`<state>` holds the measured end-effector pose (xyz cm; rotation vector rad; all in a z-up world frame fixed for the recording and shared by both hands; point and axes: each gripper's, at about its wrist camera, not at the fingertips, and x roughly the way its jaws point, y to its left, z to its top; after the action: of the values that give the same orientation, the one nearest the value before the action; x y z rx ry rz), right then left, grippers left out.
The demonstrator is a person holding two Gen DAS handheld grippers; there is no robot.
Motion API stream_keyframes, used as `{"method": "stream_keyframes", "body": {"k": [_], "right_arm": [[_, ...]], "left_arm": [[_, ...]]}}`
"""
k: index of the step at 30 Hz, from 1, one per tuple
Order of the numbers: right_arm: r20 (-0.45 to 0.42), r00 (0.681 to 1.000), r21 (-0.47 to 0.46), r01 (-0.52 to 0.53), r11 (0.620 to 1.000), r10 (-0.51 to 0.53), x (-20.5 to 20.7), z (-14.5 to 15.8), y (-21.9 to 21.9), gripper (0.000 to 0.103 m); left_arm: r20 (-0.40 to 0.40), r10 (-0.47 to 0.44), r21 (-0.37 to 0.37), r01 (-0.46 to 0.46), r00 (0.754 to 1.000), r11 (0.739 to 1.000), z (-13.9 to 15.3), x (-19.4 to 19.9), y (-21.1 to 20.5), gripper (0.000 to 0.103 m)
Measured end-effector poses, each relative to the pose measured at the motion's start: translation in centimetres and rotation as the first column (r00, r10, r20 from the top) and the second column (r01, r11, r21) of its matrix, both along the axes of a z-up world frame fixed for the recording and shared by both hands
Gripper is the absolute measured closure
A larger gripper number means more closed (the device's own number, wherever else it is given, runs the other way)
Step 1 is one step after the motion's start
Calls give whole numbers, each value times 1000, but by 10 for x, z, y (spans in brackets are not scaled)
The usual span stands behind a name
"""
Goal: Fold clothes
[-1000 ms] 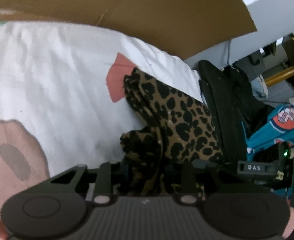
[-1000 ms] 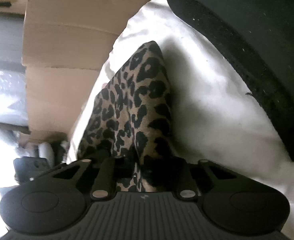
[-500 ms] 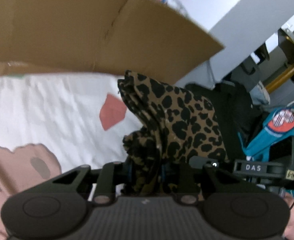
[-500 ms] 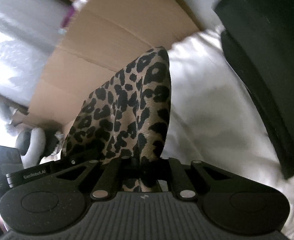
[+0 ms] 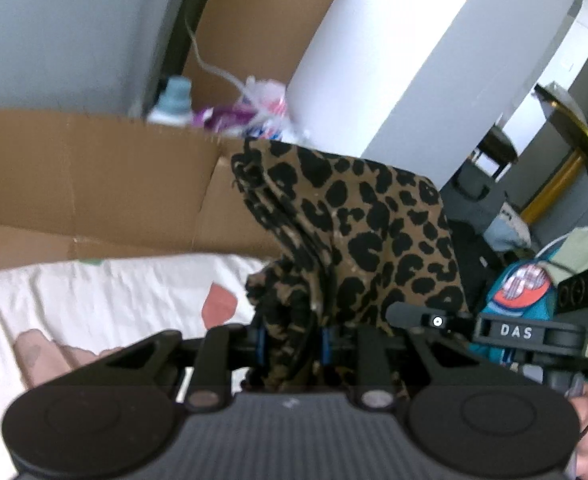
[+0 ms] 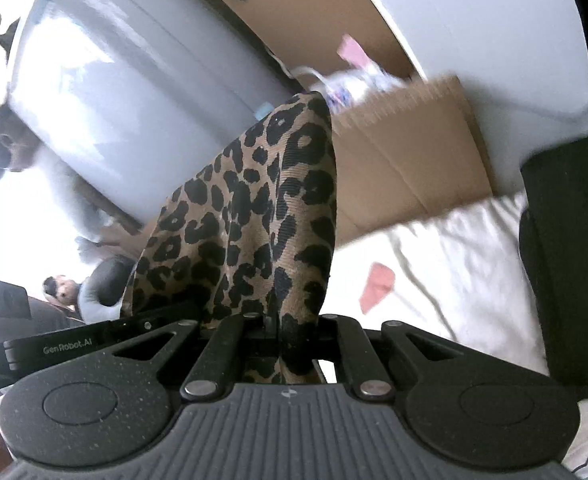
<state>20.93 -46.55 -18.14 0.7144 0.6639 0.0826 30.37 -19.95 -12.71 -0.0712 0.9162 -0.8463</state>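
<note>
A folded leopard-print garment [image 5: 357, 232] is held up in the air above the white bed sheet [image 5: 106, 304]. My left gripper [image 5: 292, 346] is shut on a bunched edge of it. My right gripper [image 6: 282, 334] is shut on the same leopard-print garment [image 6: 254, 216], which stands up from its jaws. The right gripper's body also shows at the right of the left wrist view [image 5: 513, 332], close beside the left one.
A brown cardboard box [image 5: 94, 184] with bottles and bags inside stands behind the bed. A white appliance [image 5: 433, 64] is further back. A dark garment [image 6: 565, 260] lies at the bed's right side. Bags and clutter [image 5: 521, 284] are at the right.
Both grippers have lifted the leopard-print garment off the sheet and tilted upward, so the box top and the room behind came into view.
</note>
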Motion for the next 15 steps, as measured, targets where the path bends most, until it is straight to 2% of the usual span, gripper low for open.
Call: {"method": "stream_keyframes", "body": {"k": [7, 15], "right_arm": [[60, 998, -16, -11, 1000, 12, -17, 78, -2, 98], [136, 991, -49, 9, 999, -2, -45, 166, -13, 98]], "left_arm": [[55, 37, -42, -34, 998, 999, 72, -26, 0, 77], [93, 90, -84, -82, 992, 993, 139, -53, -18, 77]]}}
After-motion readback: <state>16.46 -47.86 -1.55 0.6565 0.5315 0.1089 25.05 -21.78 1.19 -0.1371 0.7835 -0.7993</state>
